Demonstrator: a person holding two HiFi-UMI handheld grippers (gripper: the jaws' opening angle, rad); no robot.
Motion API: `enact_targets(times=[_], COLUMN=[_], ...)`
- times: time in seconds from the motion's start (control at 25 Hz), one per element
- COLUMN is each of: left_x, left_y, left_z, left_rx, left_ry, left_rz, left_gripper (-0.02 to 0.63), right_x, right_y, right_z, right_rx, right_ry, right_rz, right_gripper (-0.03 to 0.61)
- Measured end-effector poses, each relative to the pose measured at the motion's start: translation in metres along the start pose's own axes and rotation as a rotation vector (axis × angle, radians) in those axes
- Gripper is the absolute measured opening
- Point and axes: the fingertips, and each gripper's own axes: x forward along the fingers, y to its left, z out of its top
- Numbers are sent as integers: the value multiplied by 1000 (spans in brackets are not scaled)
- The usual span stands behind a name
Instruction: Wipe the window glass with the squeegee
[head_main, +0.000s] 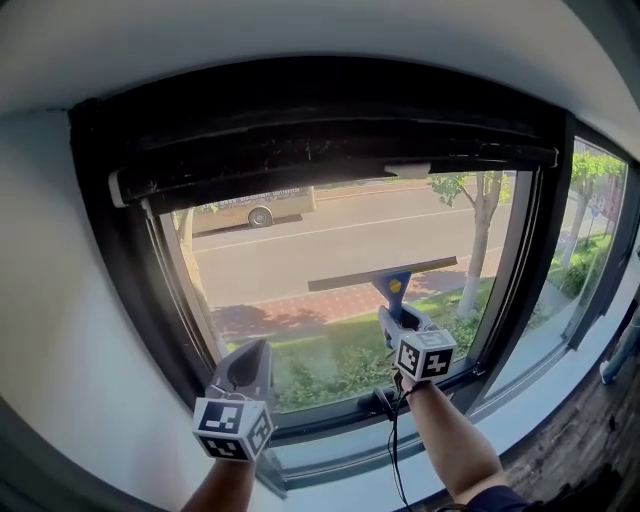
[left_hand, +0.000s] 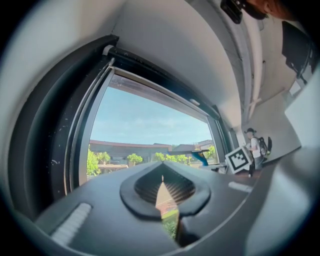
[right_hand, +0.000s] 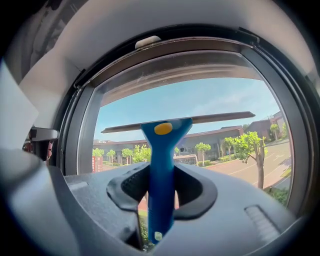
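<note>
Black-framed window glass (head_main: 330, 250), white wall (head_main: 60, 300), right gripper (right_hand: 161, 190) fingers (right_hand: 199, 189) clamping squeegee (right_hand: 162, 145), left gripper (left_hand: 162, 189) fingers (left_hand: 141, 187) closed

No words or numbers can be read anywhere. The white cube with black squares (head_main: 233, 430) on the left gripper (head_main: 250, 352) and the same kind of cube (head_main: 424, 354) on the right gripper (head_main: 400, 318) show only patterns, not letters. The pale vehicle (head_main: 255, 208) on the road outside has dark marks on its side, too blurry to read. The blue plastic squeegee (right_hand: 161, 175) has just a plain yellow dot.

Parked van (head_main: 258, 210), street tree (head_main: 487, 212), low building (left_hand: 125, 150)
</note>
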Motion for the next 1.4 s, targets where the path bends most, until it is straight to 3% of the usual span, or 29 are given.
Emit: enact_targets(times=[0.28, 0.48, 0.84, 1.4], left_x=[-1, 2, 2, 5], left_y=[-1, 3, -3, -8], left_z=[-8, -19, -28, -50], left_rx=[-9, -12, -22, -65], left_ry=[9, -1, 62, 91], left_rz=[3, 15, 13, 21], left_gripper=[5, 5, 5, 5], right_x=[1, 3, -9, -13], right_y=[-5, -5, -5, -8], right_z=[-54, -84, -142, -187], right_rx=[57, 40, 30, 47], right_ry=[97, 155, 275, 377], right_rz=[3, 10, 20, 48], right_gripper=[132, 132, 130, 130])
